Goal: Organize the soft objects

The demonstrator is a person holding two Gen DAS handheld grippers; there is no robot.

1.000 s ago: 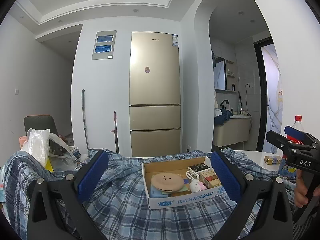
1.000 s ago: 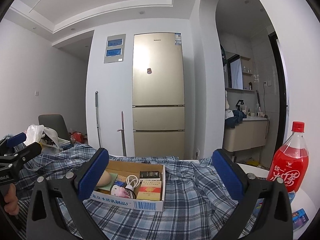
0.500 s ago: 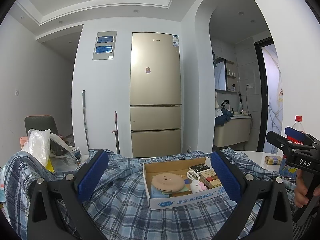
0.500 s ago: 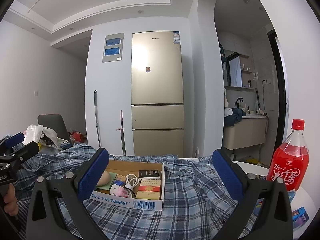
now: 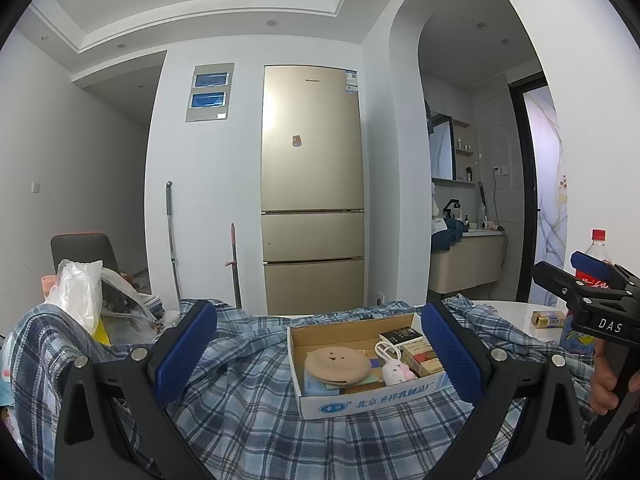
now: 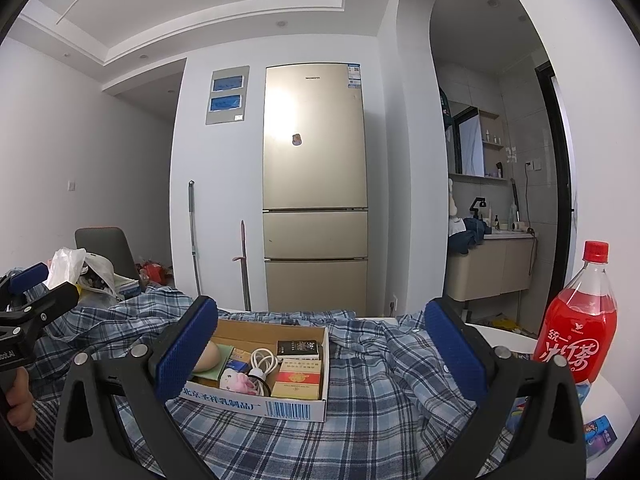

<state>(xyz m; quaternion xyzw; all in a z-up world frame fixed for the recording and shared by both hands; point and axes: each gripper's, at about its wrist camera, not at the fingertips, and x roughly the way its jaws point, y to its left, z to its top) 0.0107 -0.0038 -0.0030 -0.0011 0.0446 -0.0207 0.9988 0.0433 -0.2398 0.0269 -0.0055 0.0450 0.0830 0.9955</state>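
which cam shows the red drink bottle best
The right wrist view: the red drink bottle stands whole at the right, with cap and label visible. In the left wrist view only its cap and neck show, the rest hidden behind the other gripper.

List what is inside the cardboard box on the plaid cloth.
The cardboard box holds a round tan pad, a pink-white plush toy, a coiled white cable, a black packet and a red-yellow carton. Whatever lies beneath them is covered.

Black angular frames on left gripper and right gripper, blue textured finger pads, silver screws, white "DAS" lettering at right edge.
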